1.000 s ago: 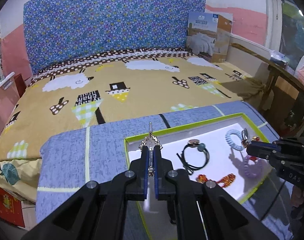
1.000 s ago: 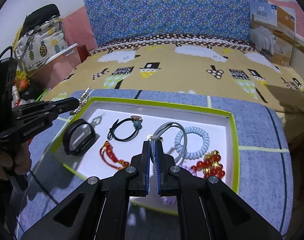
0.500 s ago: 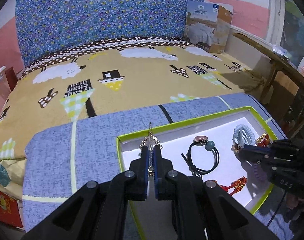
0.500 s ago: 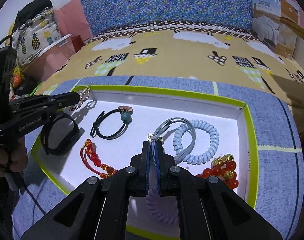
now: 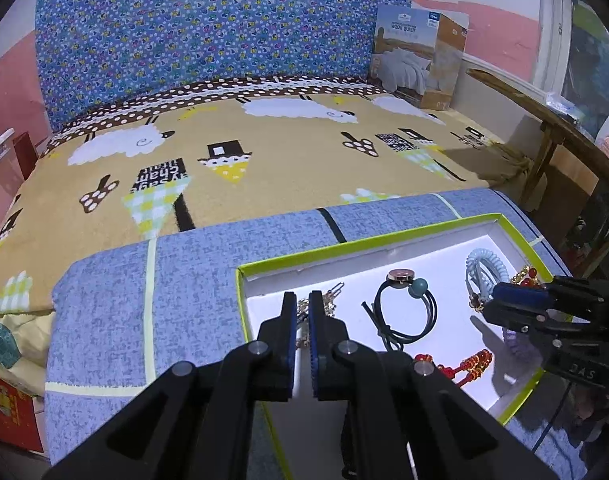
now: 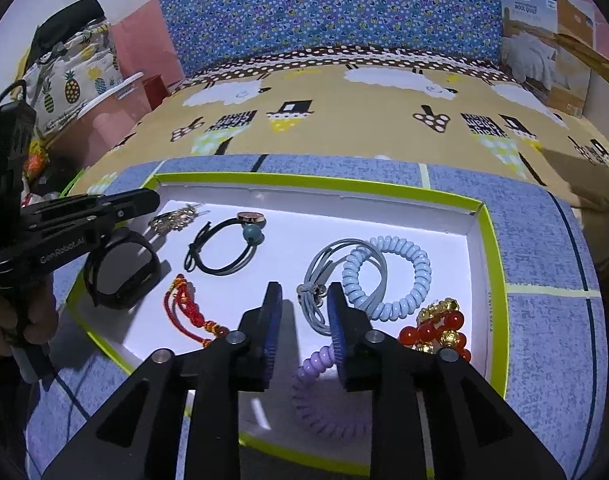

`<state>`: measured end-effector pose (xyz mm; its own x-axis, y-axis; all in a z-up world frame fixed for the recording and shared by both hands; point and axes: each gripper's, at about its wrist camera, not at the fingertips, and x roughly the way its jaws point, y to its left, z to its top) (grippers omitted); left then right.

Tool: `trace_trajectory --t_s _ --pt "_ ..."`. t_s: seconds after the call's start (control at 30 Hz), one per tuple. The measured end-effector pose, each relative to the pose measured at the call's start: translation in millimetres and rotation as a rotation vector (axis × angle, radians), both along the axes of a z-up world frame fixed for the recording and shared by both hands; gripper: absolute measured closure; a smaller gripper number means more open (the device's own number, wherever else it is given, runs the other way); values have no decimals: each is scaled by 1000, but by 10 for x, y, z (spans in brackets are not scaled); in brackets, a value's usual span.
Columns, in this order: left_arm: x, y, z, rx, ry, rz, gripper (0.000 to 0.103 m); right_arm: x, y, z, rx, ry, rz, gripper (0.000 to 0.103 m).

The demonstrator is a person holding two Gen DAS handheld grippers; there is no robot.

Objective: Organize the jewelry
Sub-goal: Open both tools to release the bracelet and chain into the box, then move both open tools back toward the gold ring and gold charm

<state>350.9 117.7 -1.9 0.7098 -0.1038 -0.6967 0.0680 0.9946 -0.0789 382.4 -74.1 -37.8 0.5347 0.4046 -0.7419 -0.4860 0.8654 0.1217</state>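
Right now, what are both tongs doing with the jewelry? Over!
Right tongs just opened, grey hair tie loose between them in the tray. Left tongs nearly shut on gold brooch. Nothing blocking.

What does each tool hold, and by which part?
Both tools' jaws have just been opening. Right tool: nothing, grey tie lies free between. Left tool: gold ornament between, grip unclear.
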Motion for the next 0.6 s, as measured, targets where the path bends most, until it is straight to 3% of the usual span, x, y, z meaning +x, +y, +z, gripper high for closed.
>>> trace_trajectory --t_s 0.2,0.47,0.6 --pt "-171 34 125 -2 -32 23 97 -164 -50 131 19 -26 6 78" --pt "-699 -35 386 -19 -100 17 96 -670 -239 354 58 -65 31 78" --pt "-1015 -163 435 -23 -122 -8 82 -937 -326 396 69 -72 49 78"
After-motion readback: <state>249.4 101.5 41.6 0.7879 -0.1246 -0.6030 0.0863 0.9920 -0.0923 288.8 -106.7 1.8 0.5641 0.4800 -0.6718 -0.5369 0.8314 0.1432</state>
